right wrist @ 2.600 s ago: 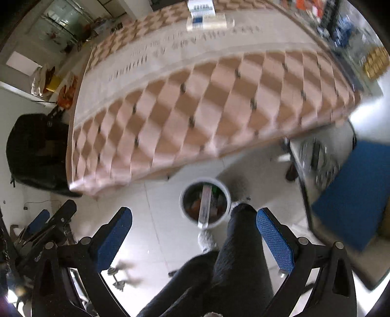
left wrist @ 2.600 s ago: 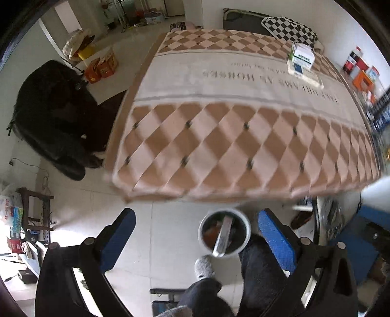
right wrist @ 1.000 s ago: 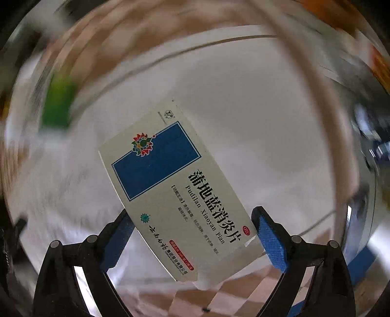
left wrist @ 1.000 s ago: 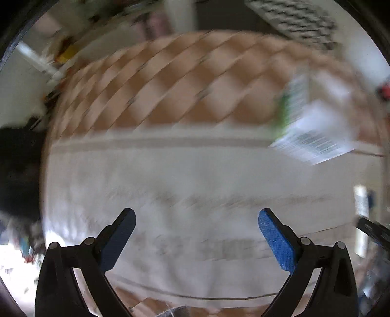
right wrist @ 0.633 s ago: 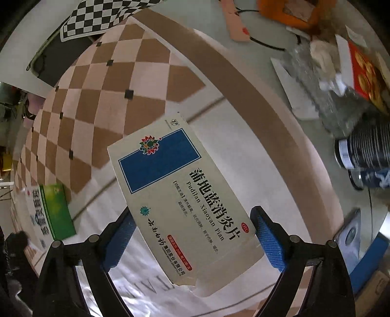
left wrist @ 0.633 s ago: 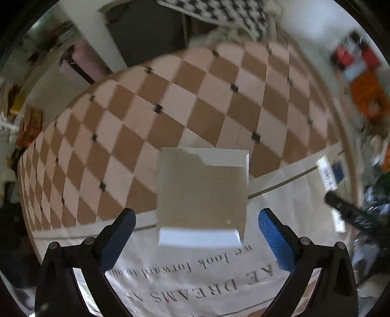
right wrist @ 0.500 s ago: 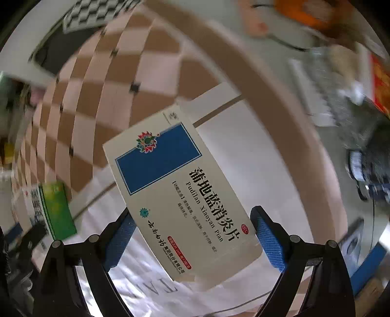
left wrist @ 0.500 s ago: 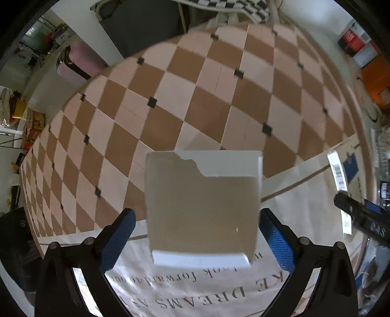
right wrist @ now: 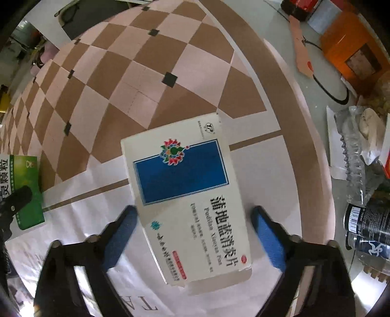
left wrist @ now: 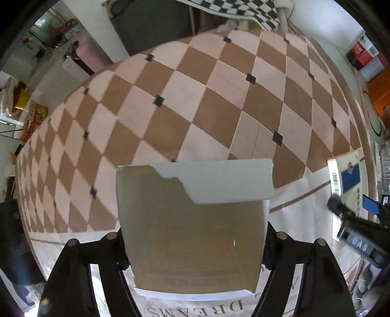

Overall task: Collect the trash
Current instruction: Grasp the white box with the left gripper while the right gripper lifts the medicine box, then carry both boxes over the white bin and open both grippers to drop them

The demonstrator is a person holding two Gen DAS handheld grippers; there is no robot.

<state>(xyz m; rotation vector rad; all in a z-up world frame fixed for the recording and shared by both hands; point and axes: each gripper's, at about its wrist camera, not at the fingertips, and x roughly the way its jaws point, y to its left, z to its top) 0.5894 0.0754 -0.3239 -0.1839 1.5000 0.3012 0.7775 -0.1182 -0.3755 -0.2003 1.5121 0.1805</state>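
Observation:
An open cardboard box [left wrist: 192,234] with a torn white flap stands on the checked tablecloth [left wrist: 219,85]. My left gripper [left wrist: 193,243] points down over it, jaws closing, its fingers [left wrist: 114,246] against both sides of the box. The box's green face [right wrist: 26,190] shows in the right wrist view. A flat white medicine box with a blue panel [right wrist: 185,195] lies between the blue pads [right wrist: 265,229] of my right gripper [right wrist: 195,219]. Those jaws are closing too. The left pad reaches the box edge and a narrow gap remains at the right pad.
The table's brown rim [right wrist: 287,102] curves past on the right. Beyond it are a crushed clear bottle [right wrist: 353,158], dark cans [right wrist: 368,219] and an orange box [right wrist: 348,48]. A black-and-white checked cloth [left wrist: 238,9] lies behind the table.
Both grippers swung from above the floor bin to over the table. Each dropped around its box, and both pairs of jaws have narrowed in the last half second.

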